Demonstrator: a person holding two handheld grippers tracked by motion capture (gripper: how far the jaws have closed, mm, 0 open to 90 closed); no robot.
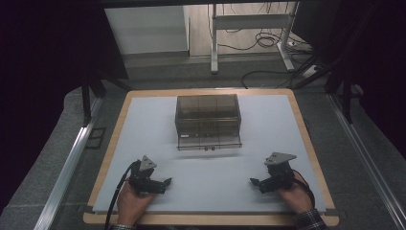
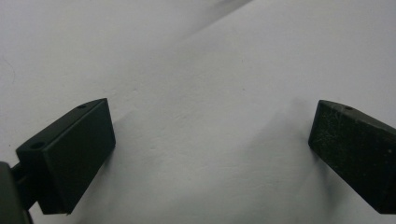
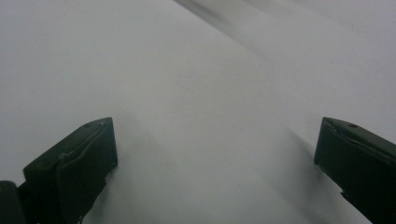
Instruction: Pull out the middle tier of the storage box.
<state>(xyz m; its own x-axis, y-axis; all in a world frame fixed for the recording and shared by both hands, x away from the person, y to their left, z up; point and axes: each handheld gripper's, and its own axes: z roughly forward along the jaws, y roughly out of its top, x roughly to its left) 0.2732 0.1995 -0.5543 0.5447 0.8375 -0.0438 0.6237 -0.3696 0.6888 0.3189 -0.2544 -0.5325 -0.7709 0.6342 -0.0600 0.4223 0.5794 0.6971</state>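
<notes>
i have the clear drawer box as my landmark: it sits at the far middle of the white mat, its front drawer slightly pulled out toward me, contents too dim to read. my left gripper rests on the mat well short of the box and to its left, jaws spread wide with nothing between them; my right gripper mirrors it to the box's right, jaws equally apart and empty. both tips point inward. i judge the step is the approach to the box. to do it well, i'd bring one gripper square to the drawer front, stay low, and use the other to steady the box so it doesn't slide.
</notes>
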